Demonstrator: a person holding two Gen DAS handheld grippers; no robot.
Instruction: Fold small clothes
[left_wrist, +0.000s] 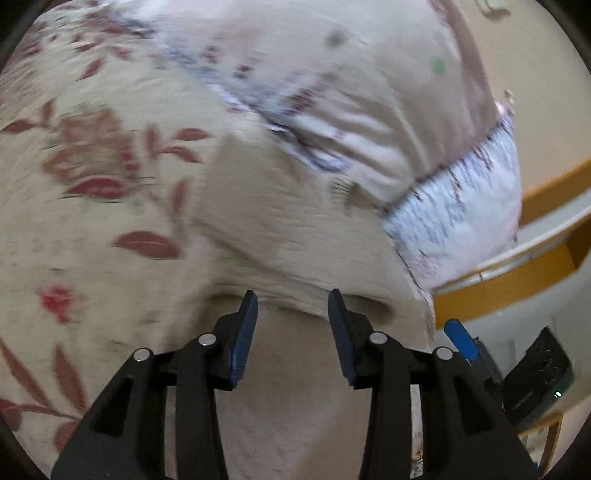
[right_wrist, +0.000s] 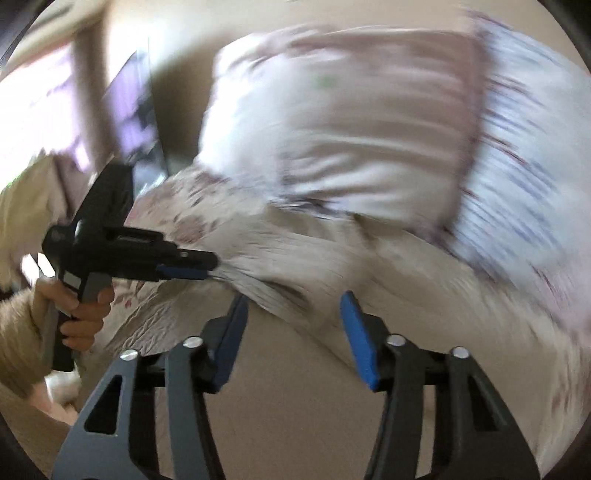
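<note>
A small beige garment (left_wrist: 280, 236) lies on a floral bedsheet (left_wrist: 92, 177); its near edge is bunched between the fingers of my left gripper (left_wrist: 293, 295), which is open over the cloth. In the right wrist view the same beige garment (right_wrist: 295, 258) lies ahead of my right gripper (right_wrist: 293, 299), whose jaws stand open above its folded edge. The left gripper also shows from the side in the right wrist view (right_wrist: 207, 269), its tips at the garment's left edge. The view is motion-blurred.
A pinkish pillow (left_wrist: 369, 110) with a white and blue striped border (left_wrist: 461, 206) lies beyond the garment. An orange wooden bed frame (left_wrist: 517, 280) runs at the right. A window and dark screen (right_wrist: 136, 107) are at the back left.
</note>
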